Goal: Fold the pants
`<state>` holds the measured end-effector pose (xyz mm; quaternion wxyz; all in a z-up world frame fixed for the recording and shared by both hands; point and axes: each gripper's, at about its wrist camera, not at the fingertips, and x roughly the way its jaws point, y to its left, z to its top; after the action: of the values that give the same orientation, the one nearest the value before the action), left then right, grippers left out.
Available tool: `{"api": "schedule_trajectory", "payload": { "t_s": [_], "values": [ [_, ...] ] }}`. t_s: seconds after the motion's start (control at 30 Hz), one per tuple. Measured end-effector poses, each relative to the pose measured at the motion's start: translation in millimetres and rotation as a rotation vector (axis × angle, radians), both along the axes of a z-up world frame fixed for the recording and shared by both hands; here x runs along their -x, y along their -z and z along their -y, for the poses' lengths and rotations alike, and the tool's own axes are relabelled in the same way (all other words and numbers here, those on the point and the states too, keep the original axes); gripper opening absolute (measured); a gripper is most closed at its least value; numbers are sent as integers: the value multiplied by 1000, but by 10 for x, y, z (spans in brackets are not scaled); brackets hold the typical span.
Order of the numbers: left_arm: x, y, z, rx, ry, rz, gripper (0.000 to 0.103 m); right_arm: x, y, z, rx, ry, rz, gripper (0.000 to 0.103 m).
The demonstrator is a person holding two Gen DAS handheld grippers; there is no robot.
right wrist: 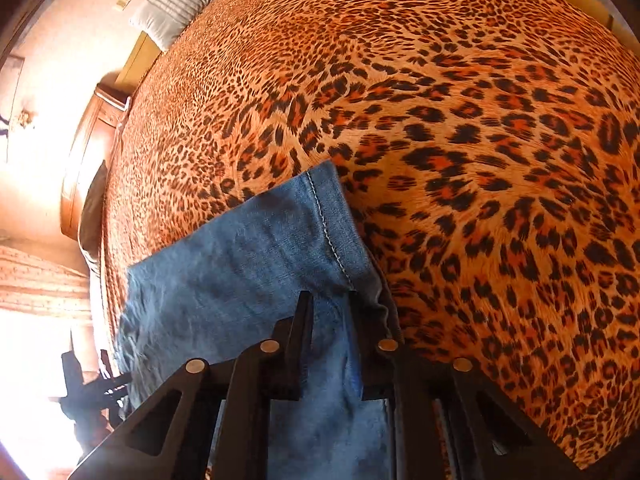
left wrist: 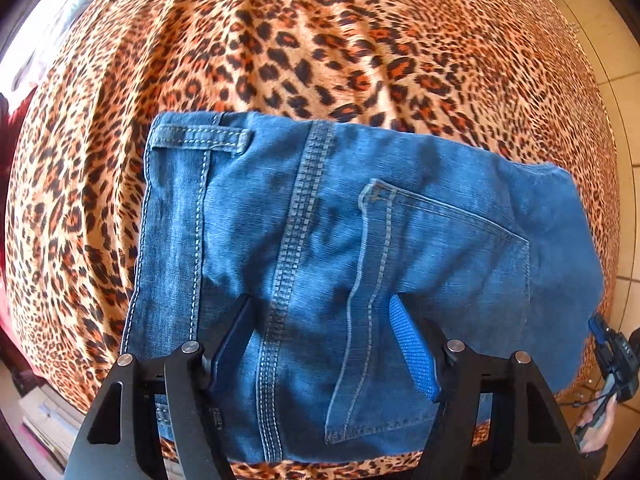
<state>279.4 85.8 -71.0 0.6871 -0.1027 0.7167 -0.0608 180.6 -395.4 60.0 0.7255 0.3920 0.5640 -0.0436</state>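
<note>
The left gripper [left wrist: 322, 312] sits closest in its own view, its black fingers spread wide over the jeans [left wrist: 360, 264], one blue ribbed pad [left wrist: 414, 350] showing on the inner face of the finger at 4 o'clock; nothing is caught between the two. The jeans lie folded flat on the leopard bedspread [left wrist: 320, 40], filling the middle and lower part of that view, back side up: a belt loop [left wrist: 200, 136] toward 10 o'clock, a heavy stitched seam [left wrist: 296, 240] running down the centre, and a back pocket [left wrist: 432, 280] toward 4 o'clock. At the 4 o'clock rim, past the edge of the denim, the right gripper [left wrist: 608, 354] shows small, with a hand [left wrist: 600, 424] below it. In the right wrist view that gripper's fingers stand at a narrower gap astride a fold of denim near a hemmed leg end [right wrist: 332, 232]; I cannot tell whether they pinch it or only flank it. A frayed edge [right wrist: 128, 332] trails toward 8 o'clock. A pillow [right wrist: 176, 4] rests at 11 o'clock on the far end of the bed, and a wooden cabinet [right wrist: 96, 136] stands at 9 o'clock beside it.
</note>
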Motion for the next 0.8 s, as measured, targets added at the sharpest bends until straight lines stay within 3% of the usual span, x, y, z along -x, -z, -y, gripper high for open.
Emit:
{"api": "schedule_trajectory", "payload": {
  "t_s": [0.07, 0.1, 0.13, 0.17, 0.27, 0.37, 0.6, 0.7, 0.8],
  "values": [
    [13, -223, 118, 22, 53, 47, 67, 185, -237, 65, -9, 22, 59, 32],
    [18, -322, 184, 32, 87, 71, 68, 321, -340, 100, -16, 44, 75, 45],
    [12, -405, 262, 47, 117, 85, 75, 474, -407, 132, -25, 72, 86, 56],
    [-10, -451, 327, 63, 139, 88, 81, 633, -436, 154, -40, 101, 93, 58],
    [-96, -604, 560, 172, 203, 52, 82, 1134, -351, 175, -144, 221, 94, 58],
    [-232, -708, 964, 214, 306, 27, 82, 1578, -86, 57, -263, 354, 79, 59],
    [-489, -532, 2714, 135, 697, -20, 83, 1950, 449, -327, -529, 608, 137, 59],
    [-533, -487, 3395, 102, 835, -53, 83, 1897, 543, -439, -578, 660, 169, 60],
    [-588, -414, 4034, 40, 972, -36, 83, 1755, 590, -528, -583, 666, 199, 62]
  ]
}}
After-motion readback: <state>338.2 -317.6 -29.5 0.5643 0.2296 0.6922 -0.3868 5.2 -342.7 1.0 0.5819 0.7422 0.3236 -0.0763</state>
